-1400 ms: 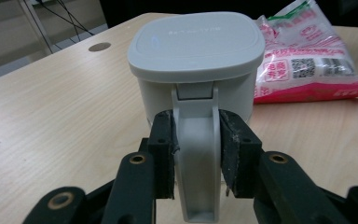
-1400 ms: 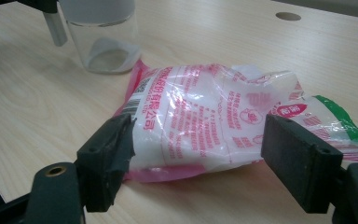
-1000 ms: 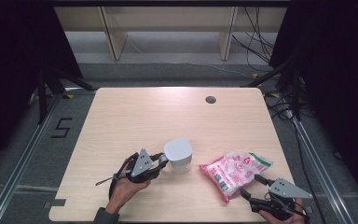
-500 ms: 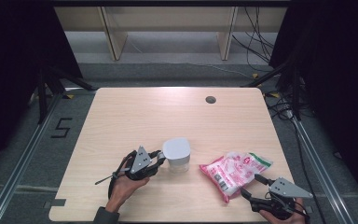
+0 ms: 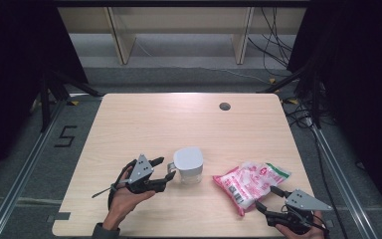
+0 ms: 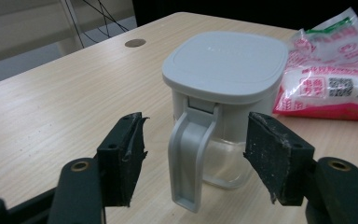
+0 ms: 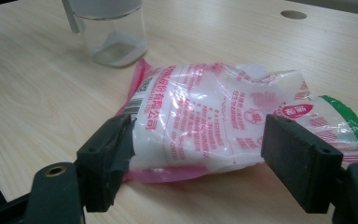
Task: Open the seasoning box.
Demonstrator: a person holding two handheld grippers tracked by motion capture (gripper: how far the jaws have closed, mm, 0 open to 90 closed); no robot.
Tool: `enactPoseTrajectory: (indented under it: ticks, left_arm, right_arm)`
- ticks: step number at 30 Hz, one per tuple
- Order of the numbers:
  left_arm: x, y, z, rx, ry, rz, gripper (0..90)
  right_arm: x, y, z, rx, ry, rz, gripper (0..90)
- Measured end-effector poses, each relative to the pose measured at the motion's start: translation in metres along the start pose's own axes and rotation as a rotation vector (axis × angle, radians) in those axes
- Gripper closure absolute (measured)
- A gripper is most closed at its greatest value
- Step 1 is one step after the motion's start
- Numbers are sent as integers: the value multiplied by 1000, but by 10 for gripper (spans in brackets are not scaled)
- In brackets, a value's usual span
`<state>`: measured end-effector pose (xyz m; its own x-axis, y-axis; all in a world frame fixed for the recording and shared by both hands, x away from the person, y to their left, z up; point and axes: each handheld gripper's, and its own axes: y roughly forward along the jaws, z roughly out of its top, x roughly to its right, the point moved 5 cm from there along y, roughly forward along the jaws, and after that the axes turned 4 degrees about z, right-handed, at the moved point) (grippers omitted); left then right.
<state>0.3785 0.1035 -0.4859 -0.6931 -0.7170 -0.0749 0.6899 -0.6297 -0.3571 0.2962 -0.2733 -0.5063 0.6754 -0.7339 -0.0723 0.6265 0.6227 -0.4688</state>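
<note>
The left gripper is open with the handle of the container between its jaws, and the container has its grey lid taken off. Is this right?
Not quite. The left gripper view shows the grey lid sitting on the container, not taken off. The rest holds: the left gripper is open, having just opened, with the handle between its jaws, untouched.

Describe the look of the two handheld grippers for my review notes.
Both the left gripper and right gripper are black, each topped by a grey three-cornered plate. Their jaws end in flat, black, scuffed rectangular pads. A dark cable trails from the left one.
</note>
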Motion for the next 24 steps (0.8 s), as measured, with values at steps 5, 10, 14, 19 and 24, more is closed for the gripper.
enactPoseTrajectory:
  ticks: [5,10,14,19,24]
  left_arm:
    - [-3,-3,4,-7,-55,6,359]
    - [-3,-6,9,22,-78,2,405]
    - [-2,-10,16,38,-78,14,490]
    - [-3,-11,24,60,-97,21,627]
    - [-1,-8,28,72,-77,19,738]
  right_arm:
    - [-1,-1,0,-8,13,-10,260]
    - [-4,1,0,-13,20,-7,254]
    - [-2,1,1,-9,38,-18,241]
    - [-1,2,1,-17,34,-14,239]
    - [3,4,1,-5,1,-16,238]
